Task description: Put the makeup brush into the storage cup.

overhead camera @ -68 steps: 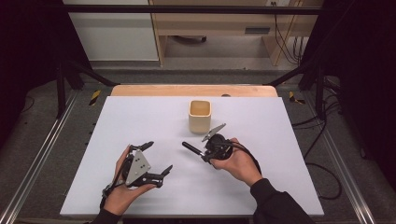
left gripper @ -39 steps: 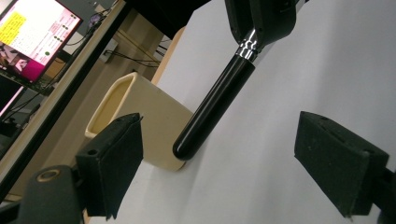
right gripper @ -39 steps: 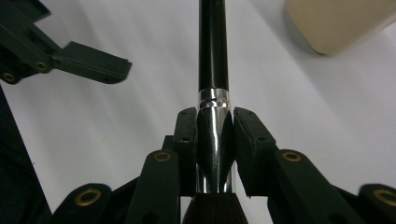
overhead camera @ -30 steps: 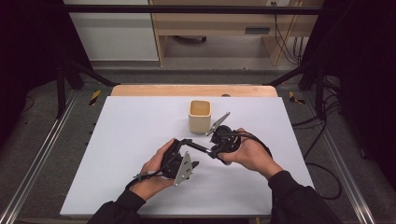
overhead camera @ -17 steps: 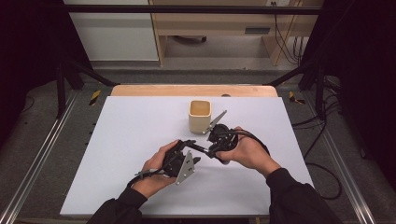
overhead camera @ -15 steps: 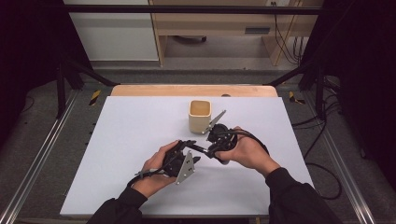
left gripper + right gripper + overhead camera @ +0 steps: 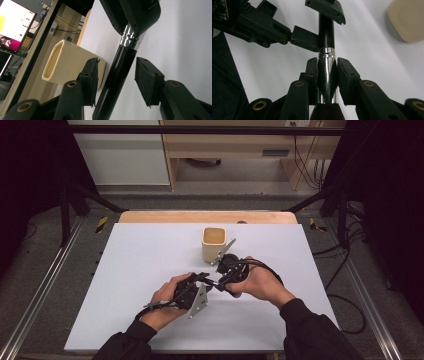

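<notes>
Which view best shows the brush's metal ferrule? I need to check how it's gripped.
The right gripper view: the right gripper clamps the brush's ferrule, bristles below. The left gripper view shows a band of it above the black handle, between unclosed pads. In the high view the hands hide the brush.

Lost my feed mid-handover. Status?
Right gripper clamped on brush ferrule. Left gripper jaws closing round black handle, pads not yet touching. Cup stands behind, clear.
</notes>
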`<state>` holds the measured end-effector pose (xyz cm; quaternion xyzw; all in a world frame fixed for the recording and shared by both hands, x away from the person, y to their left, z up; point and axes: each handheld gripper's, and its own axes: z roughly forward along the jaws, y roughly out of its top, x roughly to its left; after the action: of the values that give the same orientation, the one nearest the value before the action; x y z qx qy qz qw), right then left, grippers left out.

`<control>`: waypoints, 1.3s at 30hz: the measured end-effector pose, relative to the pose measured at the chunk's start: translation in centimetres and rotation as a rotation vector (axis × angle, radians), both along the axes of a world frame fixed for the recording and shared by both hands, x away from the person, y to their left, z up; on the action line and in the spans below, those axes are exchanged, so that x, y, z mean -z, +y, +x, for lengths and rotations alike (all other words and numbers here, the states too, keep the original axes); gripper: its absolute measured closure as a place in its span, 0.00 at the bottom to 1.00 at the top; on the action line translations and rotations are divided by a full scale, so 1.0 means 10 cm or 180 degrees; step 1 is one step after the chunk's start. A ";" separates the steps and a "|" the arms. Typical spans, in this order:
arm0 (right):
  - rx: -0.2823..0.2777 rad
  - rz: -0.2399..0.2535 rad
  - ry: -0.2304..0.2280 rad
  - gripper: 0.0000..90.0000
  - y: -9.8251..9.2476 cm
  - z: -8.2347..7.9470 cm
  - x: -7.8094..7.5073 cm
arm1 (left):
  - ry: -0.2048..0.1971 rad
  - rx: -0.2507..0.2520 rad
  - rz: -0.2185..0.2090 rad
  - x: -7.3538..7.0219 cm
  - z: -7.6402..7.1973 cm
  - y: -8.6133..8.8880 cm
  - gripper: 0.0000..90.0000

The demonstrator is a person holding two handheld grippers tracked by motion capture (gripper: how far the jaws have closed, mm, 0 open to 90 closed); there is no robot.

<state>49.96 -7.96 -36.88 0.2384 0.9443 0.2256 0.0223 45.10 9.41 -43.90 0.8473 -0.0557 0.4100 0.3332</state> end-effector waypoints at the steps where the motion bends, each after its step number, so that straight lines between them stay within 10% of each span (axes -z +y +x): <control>1: -0.0013 0.0002 -0.0010 0.79 0.01 0.00 0.00 | 0.0015 -0.0001 -0.0003 0.00 -0.01 0.00 0.63; 10: -0.0028 0.0026 0.0004 0.79 0.02 0.00 0.00 | 0.0161 -0.0020 -0.0091 0.03 -0.02 -0.02 0.74; 15: -0.0025 0.0076 0.0027 0.78 0.01 0.00 -0.01 | 0.0133 0.0033 0.0088 0.02 -0.04 0.01 0.79; 18: 0.0003 0.0188 -0.0021 0.66 -0.02 0.02 -0.06 | 0.0215 0.0046 -0.0083 0.04 -0.06 0.00 0.83; 39: 0.0701 0.0941 -0.0921 0.07 -0.39 0.09 -0.30 | 0.0181 -0.0047 -0.0180 0.06 -0.10 0.13 0.83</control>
<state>50.83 -11.89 -33.91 0.3058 0.8563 0.3895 0.1467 44.06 10.70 -44.47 0.8492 -0.0283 0.3896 0.3554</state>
